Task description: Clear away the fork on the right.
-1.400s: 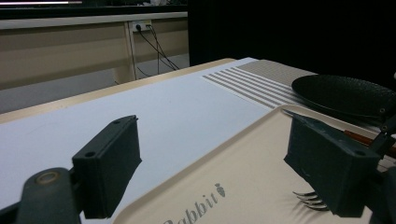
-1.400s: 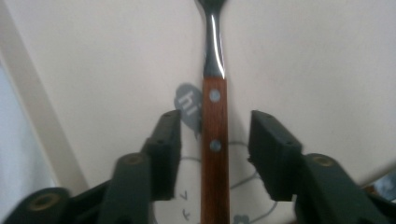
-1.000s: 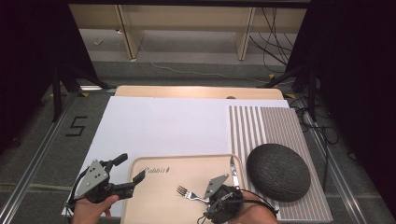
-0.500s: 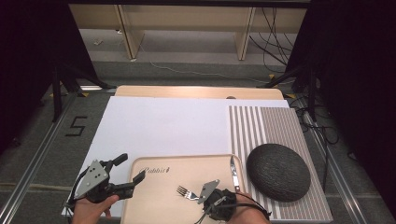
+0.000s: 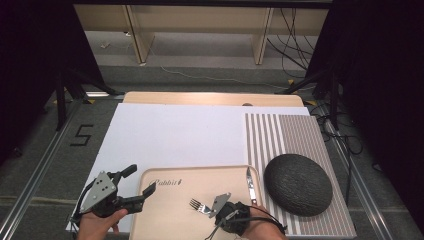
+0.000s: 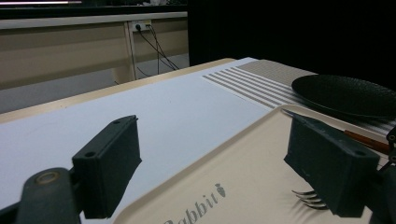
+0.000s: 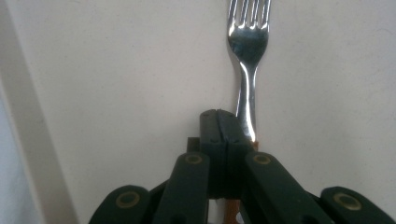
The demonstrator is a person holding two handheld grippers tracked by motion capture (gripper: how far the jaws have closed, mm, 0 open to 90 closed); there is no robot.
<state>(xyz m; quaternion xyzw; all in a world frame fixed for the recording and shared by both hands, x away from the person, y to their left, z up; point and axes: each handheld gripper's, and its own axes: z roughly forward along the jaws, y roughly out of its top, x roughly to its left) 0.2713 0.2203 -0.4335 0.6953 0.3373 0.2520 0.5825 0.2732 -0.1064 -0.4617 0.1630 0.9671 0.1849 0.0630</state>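
One fork is pinched by its handle in the closed right gripper above the tray, not yet put down, while the left gripper waits wide open and empty.

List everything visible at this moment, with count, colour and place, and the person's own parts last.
Tray: one, beige, near edge of the table, printed word at its far side.
Fork: one, silver, lying on the tray, tines pointing away from the right gripper.
Knife: one, silver blade, at the tray's right rim.
Plate: one, black, upside down on the striped mat.
Striped mat: one, grey and white, right side.
White sheet: one, covering the table's middle.
Left gripper: black, open, at the tray's left edge.
Right gripper: black, jaws together, beside the fork's handle.
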